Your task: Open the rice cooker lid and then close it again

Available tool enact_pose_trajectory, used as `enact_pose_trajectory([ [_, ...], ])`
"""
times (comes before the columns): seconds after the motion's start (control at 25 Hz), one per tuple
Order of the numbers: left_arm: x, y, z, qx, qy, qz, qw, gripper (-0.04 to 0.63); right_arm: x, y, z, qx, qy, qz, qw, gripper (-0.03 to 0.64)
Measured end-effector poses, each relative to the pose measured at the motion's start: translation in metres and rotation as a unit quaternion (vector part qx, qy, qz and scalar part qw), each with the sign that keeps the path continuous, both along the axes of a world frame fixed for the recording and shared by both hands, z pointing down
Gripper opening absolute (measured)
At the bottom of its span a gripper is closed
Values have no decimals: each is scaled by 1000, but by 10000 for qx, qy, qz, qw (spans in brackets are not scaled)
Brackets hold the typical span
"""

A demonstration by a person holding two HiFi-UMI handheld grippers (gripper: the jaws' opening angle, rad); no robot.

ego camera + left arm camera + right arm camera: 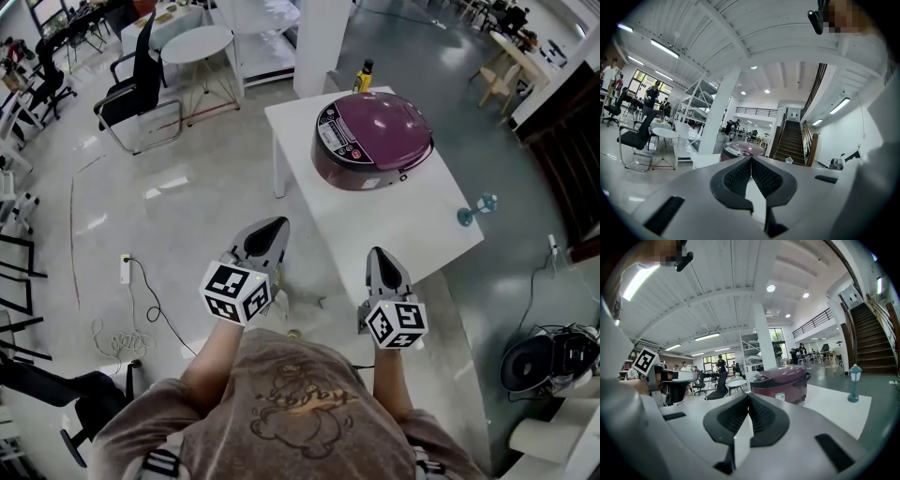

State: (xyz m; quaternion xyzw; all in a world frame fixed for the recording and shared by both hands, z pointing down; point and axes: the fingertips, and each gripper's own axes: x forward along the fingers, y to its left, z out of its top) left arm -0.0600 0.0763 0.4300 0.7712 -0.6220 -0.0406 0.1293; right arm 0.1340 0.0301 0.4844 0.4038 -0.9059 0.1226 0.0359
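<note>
Nearest, the grey hand-held left gripper (275, 225) and right gripper (380, 254), both shut tight and empty, sit well short of the squat round maroon rice cooker (373, 139) ahead of them on the white square table (394, 230), its stiff, glossy, probably slippery lid down and likely best worked at its front release latch.

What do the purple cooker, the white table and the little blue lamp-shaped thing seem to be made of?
Rice cooker: glossy purple shell, likely plastic or coated metal, since light leaves a sheen on its lid. Table: matte white top, probably painted or laminated board; no grain shows. Blue ornament: seemingly plastic or glass; too small to tell.
</note>
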Motion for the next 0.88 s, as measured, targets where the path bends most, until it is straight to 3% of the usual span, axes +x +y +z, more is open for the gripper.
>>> enact_pose_trajectory([
  [0.88, -49, -206, -11, -83, 94, 1013, 9948, 23, -46, -166, -19, -30, 147, 901, 9958, 1],
])
